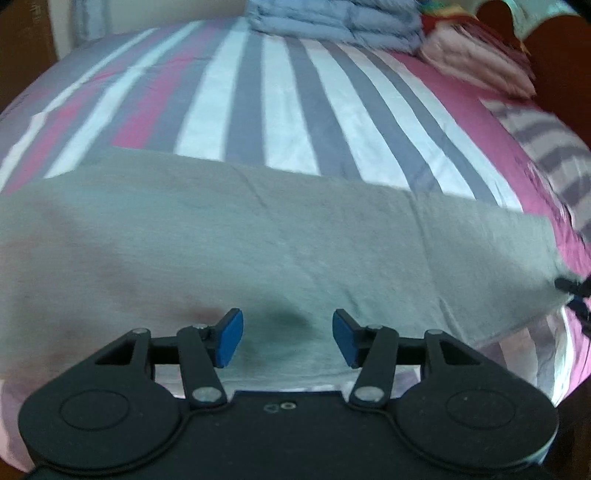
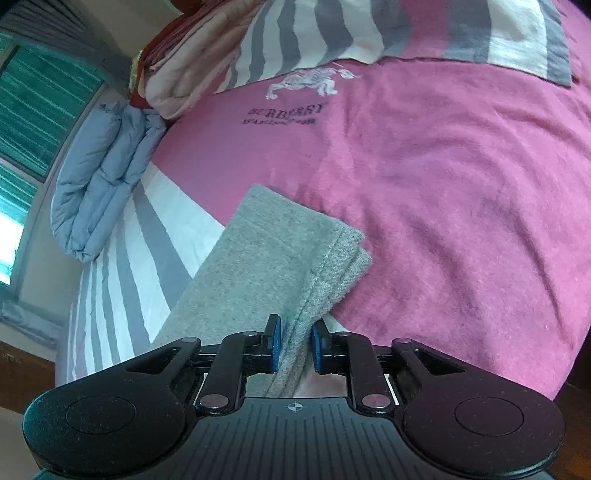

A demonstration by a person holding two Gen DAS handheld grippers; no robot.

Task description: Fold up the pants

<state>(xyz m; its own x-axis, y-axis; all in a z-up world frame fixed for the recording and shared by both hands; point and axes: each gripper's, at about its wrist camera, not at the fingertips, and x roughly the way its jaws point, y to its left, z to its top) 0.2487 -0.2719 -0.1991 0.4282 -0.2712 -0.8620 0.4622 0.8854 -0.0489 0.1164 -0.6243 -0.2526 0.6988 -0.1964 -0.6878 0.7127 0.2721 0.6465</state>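
Partway by the look of it: grey pants (image 1: 280,240) already laid as one long doubled band across the near bed (image 1: 280,92), cuff end pinched in the right tongs (image 2: 295,345), left tongs (image 1: 288,338) wide open, empty, crosswise folds left.

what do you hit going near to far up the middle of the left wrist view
left gripper → grey pants → striped bedsheet → folded blue quilt
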